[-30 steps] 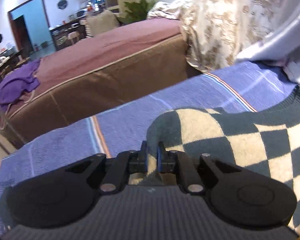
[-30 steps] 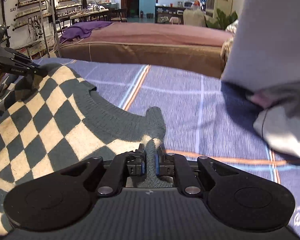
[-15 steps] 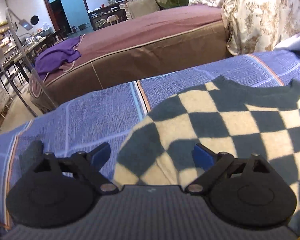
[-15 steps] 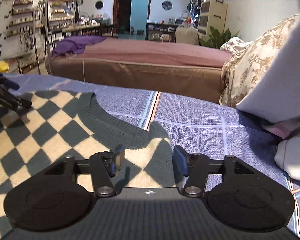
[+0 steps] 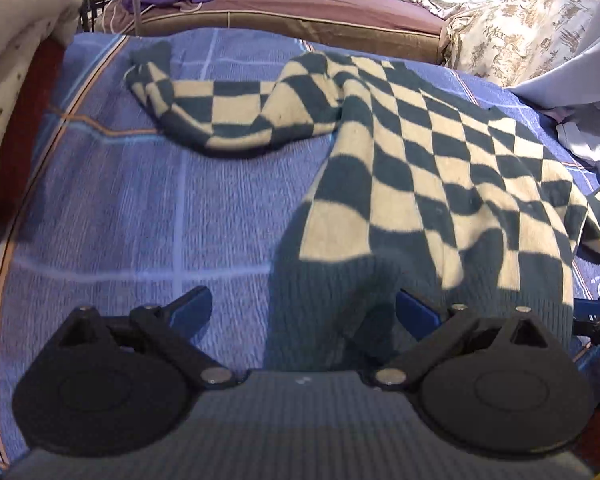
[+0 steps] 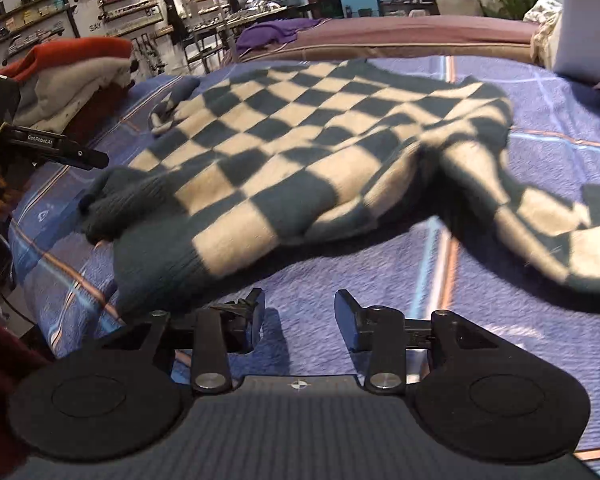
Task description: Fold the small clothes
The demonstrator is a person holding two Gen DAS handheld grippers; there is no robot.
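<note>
Soft, limp and thick, the checkered sweater [image 5: 440, 152] on the bed [image 5: 120, 208] is best pinched at its ribbed hem, where both the left gripper [image 5: 304, 308] and right gripper [image 6: 300, 316] gape wide, empty.

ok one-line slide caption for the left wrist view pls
Left gripper open at the ribbed hem of a checkered sweater spread on a blue striped bedsheet.

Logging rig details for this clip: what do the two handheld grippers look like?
Both are matte black with a ribbed grey body and two round black discs linked to the fingers. The left gripper has blue finger pads; seen from the right camera, its side carries white "ConRobot.AI" lettering. The right gripper has dark fingers and a small crosshair mark.
</note>
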